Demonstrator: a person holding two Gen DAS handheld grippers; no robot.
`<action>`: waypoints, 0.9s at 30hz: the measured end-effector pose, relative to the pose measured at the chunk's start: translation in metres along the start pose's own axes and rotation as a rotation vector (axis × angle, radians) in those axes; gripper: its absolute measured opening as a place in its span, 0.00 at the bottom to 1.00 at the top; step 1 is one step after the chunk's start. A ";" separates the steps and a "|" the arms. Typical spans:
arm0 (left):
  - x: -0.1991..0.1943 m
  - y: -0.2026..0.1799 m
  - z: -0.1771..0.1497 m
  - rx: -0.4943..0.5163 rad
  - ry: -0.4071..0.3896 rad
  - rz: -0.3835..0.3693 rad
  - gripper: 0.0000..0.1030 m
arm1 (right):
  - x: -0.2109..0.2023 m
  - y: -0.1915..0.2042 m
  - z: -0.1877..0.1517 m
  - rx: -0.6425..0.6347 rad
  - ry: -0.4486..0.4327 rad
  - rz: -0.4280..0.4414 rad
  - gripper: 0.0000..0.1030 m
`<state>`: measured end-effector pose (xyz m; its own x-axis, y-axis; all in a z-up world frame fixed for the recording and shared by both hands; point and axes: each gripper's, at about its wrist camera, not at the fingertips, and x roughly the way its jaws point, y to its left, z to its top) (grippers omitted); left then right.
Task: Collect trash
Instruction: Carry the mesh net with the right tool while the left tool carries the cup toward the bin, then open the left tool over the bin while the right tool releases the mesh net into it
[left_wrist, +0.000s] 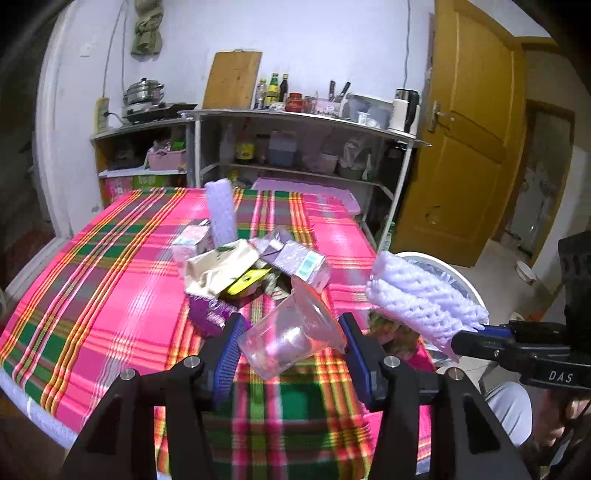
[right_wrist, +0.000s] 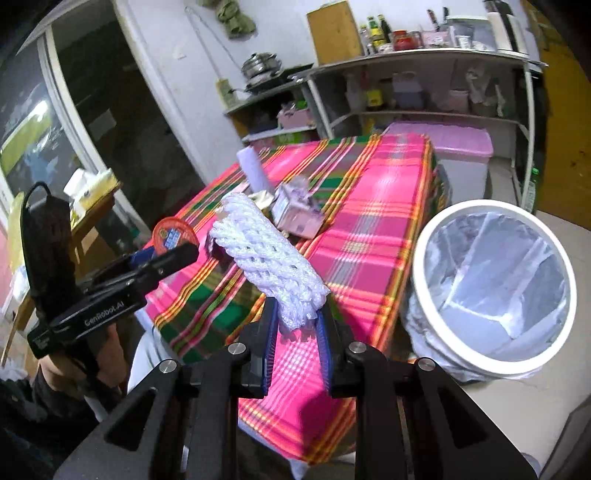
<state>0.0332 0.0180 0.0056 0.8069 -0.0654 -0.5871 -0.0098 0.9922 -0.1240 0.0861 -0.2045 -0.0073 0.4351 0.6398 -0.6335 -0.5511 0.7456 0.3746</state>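
My left gripper (left_wrist: 291, 345) is closed on a clear plastic cup (left_wrist: 286, 341), held above the plaid table (left_wrist: 110, 288); it also shows in the right wrist view (right_wrist: 166, 258), where the cup's red lid (right_wrist: 173, 234) is seen. My right gripper (right_wrist: 297, 319) is shut on a white foam fruit net (right_wrist: 269, 258), held over the table's near edge; the net also shows in the left wrist view (left_wrist: 421, 299). A trash pile (left_wrist: 243, 269) of cartons, a beige wrapper and a second foam net (left_wrist: 221, 212) lies mid-table. A white bin (right_wrist: 495, 291) with a liner stands right of the table.
Metal shelves (left_wrist: 295, 147) with bottles, a pot and a cutting board stand against the far wall. A yellow wooden door (left_wrist: 469, 140) is at the right. A pink-lidded box (right_wrist: 458, 147) sits beyond the table. A small side table (right_wrist: 92, 199) is at the left.
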 end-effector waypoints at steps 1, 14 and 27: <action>0.001 -0.002 0.001 0.004 -0.001 -0.005 0.51 | -0.003 -0.004 0.001 0.013 -0.014 -0.009 0.20; 0.037 -0.062 0.019 0.105 0.020 -0.131 0.51 | -0.029 -0.084 -0.009 0.190 -0.061 -0.185 0.20; 0.106 -0.148 0.019 0.212 0.138 -0.277 0.51 | -0.029 -0.149 -0.025 0.285 -0.021 -0.332 0.22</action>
<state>0.1309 -0.1338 -0.0230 0.6742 -0.3335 -0.6590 0.3319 0.9339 -0.1331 0.1382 -0.3386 -0.0617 0.5714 0.3578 -0.7385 -0.1616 0.9314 0.3262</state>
